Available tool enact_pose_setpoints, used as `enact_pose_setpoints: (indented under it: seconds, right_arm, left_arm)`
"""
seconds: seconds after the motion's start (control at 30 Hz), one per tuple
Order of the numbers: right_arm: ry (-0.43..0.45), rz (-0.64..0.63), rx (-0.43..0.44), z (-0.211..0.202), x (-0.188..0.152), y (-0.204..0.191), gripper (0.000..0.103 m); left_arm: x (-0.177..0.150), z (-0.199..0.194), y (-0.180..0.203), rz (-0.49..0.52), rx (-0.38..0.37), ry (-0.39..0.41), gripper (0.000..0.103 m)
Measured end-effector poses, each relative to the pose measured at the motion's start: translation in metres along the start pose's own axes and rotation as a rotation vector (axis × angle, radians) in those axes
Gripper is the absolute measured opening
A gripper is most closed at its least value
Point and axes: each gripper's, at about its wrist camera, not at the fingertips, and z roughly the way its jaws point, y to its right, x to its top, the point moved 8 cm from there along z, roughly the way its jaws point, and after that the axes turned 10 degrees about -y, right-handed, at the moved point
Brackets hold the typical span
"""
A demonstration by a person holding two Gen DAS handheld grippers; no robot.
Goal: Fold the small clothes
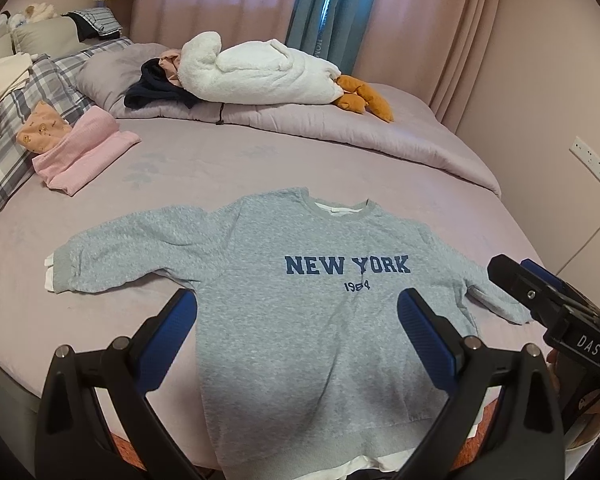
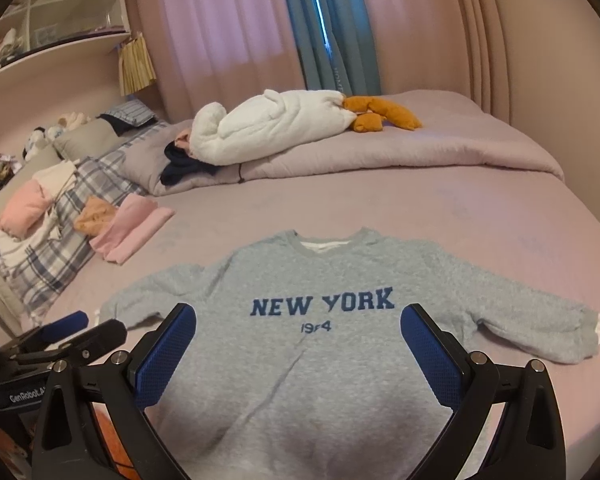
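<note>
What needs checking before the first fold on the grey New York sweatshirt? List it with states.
1. Grey sweatshirt lying flat, front up: ok.
2. Both sleeves spread outward, left sleeve, right sleeve: ok.
3. Left tool open, holding nothing: ok.
4. Right tool open, holding nothing: ok.
5. Folded pink garment apart from the sweatshirt: ok.
6. Bottom hem lying flat: cannot tell, tools hide it.

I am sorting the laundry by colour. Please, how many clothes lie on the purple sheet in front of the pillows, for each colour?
Grey: 1, the sweatshirt, spread flat.
Pink: 1, the folded garment.
Orange: 1, the folded garment.
Total: 3.
</note>
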Motion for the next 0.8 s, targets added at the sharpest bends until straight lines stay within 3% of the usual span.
enact_pose_setpoints:
  seconds: [0.8]
  right_arm:
    - [0.001,0.014,0.005,-0.0034,-0.0038,-0.0034,0.102]
  left_arm:
    - [-0.0052,0.0053,0.0072,0.002,-0.025,-0.024,0.1]
